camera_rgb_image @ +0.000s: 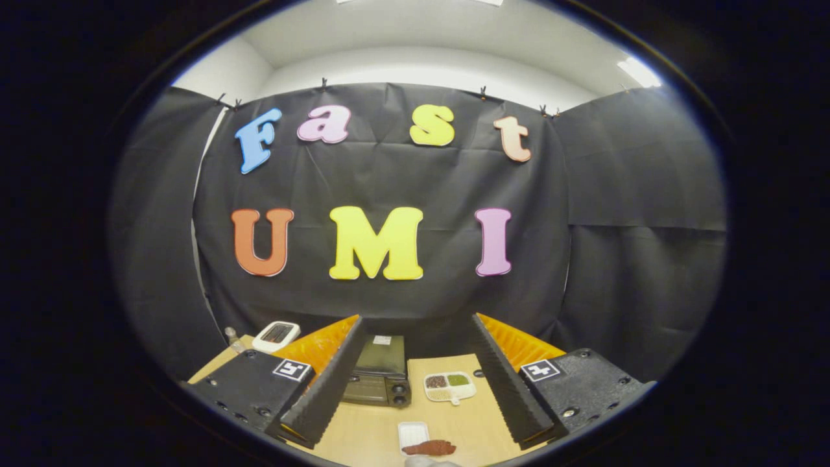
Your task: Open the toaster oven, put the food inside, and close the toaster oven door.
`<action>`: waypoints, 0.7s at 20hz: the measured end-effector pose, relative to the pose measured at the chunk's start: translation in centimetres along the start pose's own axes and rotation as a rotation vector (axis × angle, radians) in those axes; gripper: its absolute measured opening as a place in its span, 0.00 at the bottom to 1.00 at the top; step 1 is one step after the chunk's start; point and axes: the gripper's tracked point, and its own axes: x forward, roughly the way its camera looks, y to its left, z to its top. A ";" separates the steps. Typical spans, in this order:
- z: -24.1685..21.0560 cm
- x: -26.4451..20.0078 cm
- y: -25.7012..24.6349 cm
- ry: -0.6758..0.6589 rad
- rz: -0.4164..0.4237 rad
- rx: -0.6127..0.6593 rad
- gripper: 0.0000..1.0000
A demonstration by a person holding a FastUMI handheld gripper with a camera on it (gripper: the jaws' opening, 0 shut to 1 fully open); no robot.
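- Between the spread, ridged fingers of the tool [415,399], held apart and grasping nothing, a boxy dark toaster oven [378,379] is seen on the pale wooden surface [363,431], its door closed.
- Beside it, a sectioned white dish [450,386] is set.
- Nearer, reddish-brown food [429,447] lies by a small white tray [413,432].

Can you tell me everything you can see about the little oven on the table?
The toaster oven is a small dark box that looks like metal, standing upright on the wooden table near the black cloth wall. Its door looks shut, with a dark window in front and two round knobs to the window's right. A small pale tag sits on its top. It lies ahead of the open gripper, between the two fingers and close to the left one. A sectioned dish of food sits beside it, apart from it.
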 end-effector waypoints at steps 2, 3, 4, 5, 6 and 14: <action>-1.4 1.4 2.1 0.007 0.010 -0.011 1.00; -2.1 2.3 3.4 0.008 0.022 -0.008 1.00; -2.8 3.1 4.8 0.006 0.035 -0.001 1.00; -3.6 4.0 6.2 0.007 0.043 0.001 1.00; -4.7 4.9 7.6 0.010 0.056 -0.003 1.00; -14.9 12.9 17.7 0.117 0.141 -0.005 1.00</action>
